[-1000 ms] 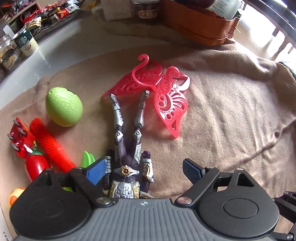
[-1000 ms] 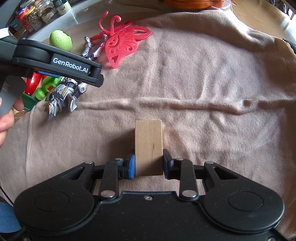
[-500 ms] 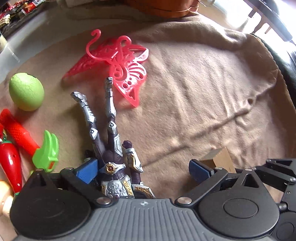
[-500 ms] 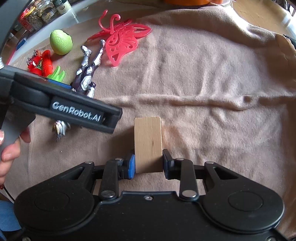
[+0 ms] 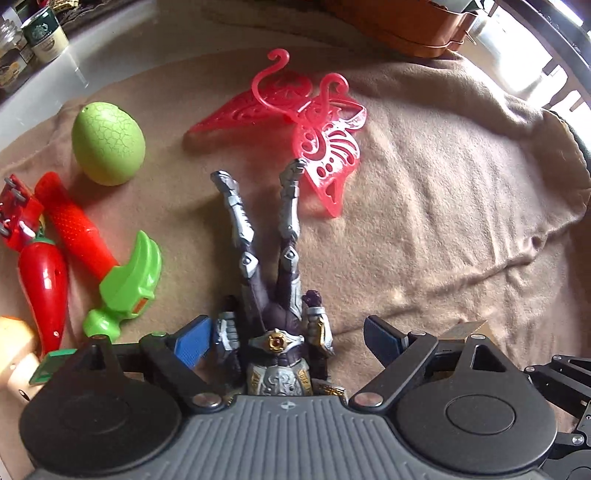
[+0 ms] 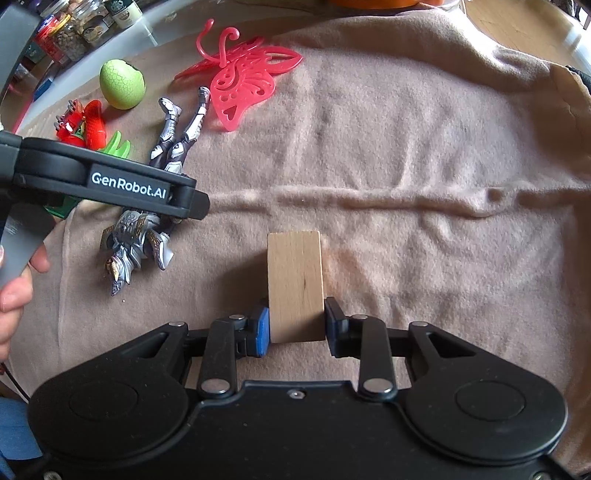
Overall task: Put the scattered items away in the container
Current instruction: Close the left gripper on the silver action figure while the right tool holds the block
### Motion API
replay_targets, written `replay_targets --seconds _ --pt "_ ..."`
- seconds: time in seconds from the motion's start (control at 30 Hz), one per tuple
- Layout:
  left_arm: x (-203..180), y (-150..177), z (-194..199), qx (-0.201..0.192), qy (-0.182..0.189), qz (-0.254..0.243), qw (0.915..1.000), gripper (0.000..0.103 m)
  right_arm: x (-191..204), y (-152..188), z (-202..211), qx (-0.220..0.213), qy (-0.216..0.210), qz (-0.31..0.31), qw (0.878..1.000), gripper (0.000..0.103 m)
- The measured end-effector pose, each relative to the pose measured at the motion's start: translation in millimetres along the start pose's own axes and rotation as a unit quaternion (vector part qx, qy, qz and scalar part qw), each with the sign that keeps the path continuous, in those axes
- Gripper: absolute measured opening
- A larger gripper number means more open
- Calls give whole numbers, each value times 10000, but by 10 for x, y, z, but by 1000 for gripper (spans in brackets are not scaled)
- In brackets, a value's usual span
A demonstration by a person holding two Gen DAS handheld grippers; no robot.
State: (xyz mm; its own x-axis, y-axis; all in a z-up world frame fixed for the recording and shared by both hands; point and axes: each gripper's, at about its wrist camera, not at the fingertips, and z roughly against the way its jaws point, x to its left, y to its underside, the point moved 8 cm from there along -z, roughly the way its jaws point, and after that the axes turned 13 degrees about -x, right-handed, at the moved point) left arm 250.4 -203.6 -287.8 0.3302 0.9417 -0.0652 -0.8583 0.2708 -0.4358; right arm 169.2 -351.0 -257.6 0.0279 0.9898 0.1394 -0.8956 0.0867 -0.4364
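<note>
A silver and purple armoured action figure (image 5: 266, 258) lies on the tan blanket (image 5: 424, 221), its legs pointing away. My left gripper (image 5: 286, 328) hovers over its waist. The jaws are closing on either side of the torso, and the blue pads (image 5: 192, 343) stand clear of it. My right gripper (image 6: 297, 314) is shut on an upright wooden block (image 6: 295, 280) near the blanket's middle. The orange-brown basket (image 5: 406, 33) stands at the far edge. In the right wrist view the left gripper's body (image 6: 110, 181) covers the action figure (image 6: 136, 240) at the waist.
A red butterfly ornament (image 5: 325, 147) lies just past the figure's feet. A green egg (image 5: 109, 144), a red and green toy hammer (image 5: 110, 266), a red chilli toy (image 5: 44, 284) and a red clip (image 5: 14, 210) crowd the left. Jars (image 5: 44, 33) line the far left counter.
The left gripper swung right over the figure and then came partway back; its jaws now stand slightly narrower around the torso. The right gripper and its block have not moved.
</note>
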Motion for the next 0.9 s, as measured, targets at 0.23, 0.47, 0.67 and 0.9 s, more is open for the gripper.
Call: replay_targets --seconds 0.23,0.47,0.67,0.9 --pt "-69 4 -9 -120 -251 -281 9992 90 9 6 13 1 -8 -15 10000 32" --pt "9 -24 101 -201 -192 -403 9988 65 25 8 23 15 -1 4 10000 32" --pt "3 213 238 -38 -103 -664 9977 65 41 7 20 15 -16 -1 10000 33" --pt "129 535 441 231 -17 -804 9965 66 71 12 4 48 -21 66 10000 36"
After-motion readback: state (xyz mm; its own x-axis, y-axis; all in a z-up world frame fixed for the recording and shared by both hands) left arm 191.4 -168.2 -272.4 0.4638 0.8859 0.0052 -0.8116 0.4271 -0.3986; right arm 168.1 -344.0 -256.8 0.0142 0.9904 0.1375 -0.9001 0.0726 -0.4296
